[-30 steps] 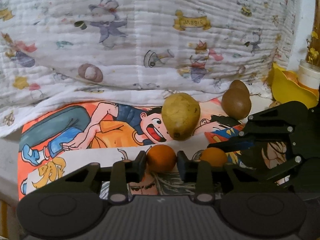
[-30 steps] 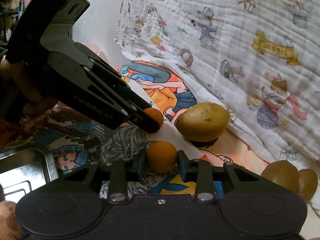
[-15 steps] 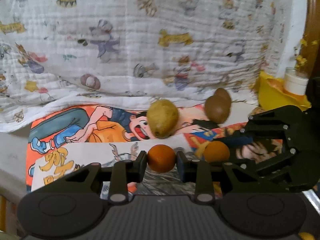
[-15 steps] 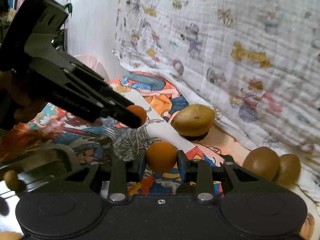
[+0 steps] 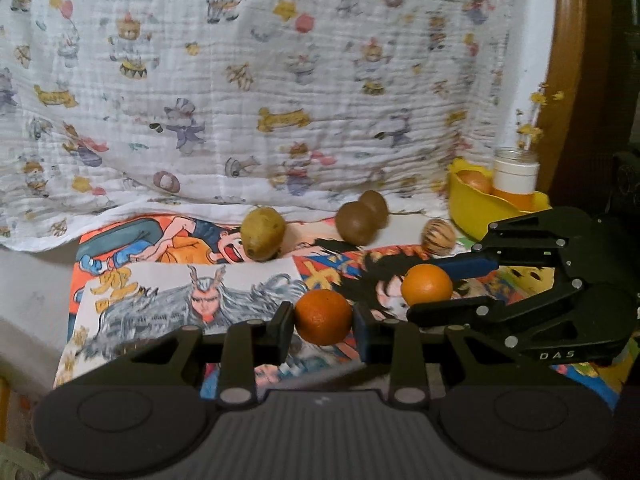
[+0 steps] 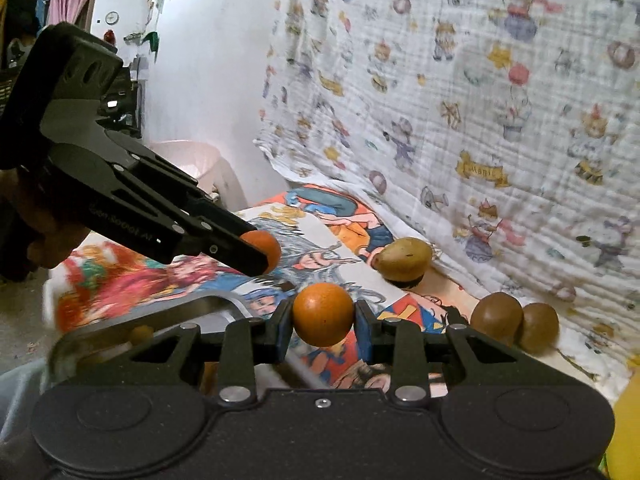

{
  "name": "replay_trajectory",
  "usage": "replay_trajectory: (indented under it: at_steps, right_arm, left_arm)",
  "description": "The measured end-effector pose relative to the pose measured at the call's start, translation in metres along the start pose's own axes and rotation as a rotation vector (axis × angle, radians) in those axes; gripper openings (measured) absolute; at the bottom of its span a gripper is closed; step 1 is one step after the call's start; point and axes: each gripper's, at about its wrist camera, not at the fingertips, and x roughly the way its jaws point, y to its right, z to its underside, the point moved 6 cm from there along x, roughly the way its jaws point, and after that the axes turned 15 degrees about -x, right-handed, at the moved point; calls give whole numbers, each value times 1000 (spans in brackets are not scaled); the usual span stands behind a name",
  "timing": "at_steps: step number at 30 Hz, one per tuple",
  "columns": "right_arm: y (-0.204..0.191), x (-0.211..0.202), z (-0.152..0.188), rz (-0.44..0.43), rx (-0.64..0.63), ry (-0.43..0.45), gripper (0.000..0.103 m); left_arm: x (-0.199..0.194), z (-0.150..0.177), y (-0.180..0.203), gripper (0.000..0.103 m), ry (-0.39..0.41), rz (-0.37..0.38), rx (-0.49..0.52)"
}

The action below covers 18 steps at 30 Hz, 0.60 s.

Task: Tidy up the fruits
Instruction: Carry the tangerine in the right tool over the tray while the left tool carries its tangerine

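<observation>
metal tray (image 6: 120,322) half hidden behind hand-held gripper, contents blurred

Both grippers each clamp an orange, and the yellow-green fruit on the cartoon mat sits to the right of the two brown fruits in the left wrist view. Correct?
Not quite. In the left wrist view the yellow-green fruit sits left of the two brown fruits. The rest holds: left gripper and right gripper each clamp an orange.

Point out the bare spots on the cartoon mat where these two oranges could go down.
Freest is the mat's left part, from the grey-haired drawing to the white cloth's hem, left of the yellowish fruit. A narrower strip lies in front of that fruit. The right is crowded: two brown fruits, a striped ball, the yellow bowl.
</observation>
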Motion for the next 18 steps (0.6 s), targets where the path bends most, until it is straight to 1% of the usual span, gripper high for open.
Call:
replay_trajectory:
  at_steps: [4, 9, 14, 18]
  right_arm:
    - [-18, -27, 2, -4, -4, 9, 35]
    - [-40, -52, 7, -10, 11, 15, 35]
    - [-59, -68, 18, -12, 85, -6, 35]
    - [-71, -79, 29, 6, 137, -22, 35]
  left_arm:
    - [-22, 20, 10, 35, 14, 14, -12]
    - [-44, 43, 14, 35, 20, 21, -38]
    - [-58, 64, 16, 35, 10, 22, -39]
    - [-63, 79, 19, 35, 0, 26, -33]
